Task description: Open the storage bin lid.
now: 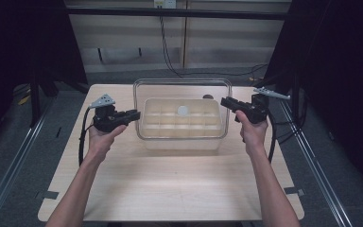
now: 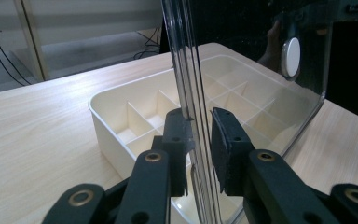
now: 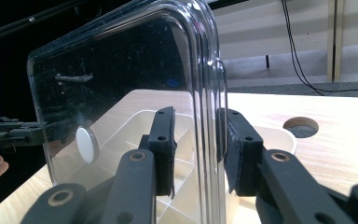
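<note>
Clear lid (image 1: 182, 90), centre frame over the cream divided tray (image 1: 182, 124), looks light, stiff, slippery; left gripper (image 2: 198, 140) and right gripper (image 3: 196, 140) jaws straddle its side edges, slightly apart, not yet clamped.

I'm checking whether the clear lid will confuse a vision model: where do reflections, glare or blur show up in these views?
High view: the clear lid nearly vanishes, only its rim catching light, and the surroundings are very dark. Left gripper view: the lid mirrors dark shapes, while the left gripper looks soft close up. Right gripper view: the lid reads near black with specks, glare lines its edge, and the right gripper is slightly blurred.
</note>
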The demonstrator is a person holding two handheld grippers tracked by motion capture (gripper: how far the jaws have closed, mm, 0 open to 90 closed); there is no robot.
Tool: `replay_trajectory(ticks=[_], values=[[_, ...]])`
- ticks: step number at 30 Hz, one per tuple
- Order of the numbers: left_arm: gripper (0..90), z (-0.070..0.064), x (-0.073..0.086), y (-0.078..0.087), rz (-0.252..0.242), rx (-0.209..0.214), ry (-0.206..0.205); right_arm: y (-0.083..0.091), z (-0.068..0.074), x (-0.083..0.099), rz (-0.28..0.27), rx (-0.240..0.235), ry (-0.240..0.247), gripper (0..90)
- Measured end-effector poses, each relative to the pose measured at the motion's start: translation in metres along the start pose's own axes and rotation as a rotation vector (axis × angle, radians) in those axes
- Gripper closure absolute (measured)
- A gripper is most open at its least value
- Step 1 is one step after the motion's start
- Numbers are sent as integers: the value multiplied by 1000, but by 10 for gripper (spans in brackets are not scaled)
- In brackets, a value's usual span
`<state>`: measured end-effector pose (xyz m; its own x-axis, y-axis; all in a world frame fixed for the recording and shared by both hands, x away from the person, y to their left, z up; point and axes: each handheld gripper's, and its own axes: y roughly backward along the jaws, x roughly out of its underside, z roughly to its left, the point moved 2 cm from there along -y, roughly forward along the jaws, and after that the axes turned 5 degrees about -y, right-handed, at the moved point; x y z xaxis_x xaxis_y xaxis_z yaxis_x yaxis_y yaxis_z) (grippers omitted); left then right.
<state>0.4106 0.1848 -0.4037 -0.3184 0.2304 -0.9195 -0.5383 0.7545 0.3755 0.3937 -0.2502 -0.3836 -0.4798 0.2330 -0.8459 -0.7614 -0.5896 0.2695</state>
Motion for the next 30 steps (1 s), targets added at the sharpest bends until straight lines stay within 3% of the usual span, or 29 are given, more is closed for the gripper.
replay_trajectory(ticks=[30], values=[[776,-13,-2,20,-1,-2,-33,23,22,1,-26,-55,32,698]])
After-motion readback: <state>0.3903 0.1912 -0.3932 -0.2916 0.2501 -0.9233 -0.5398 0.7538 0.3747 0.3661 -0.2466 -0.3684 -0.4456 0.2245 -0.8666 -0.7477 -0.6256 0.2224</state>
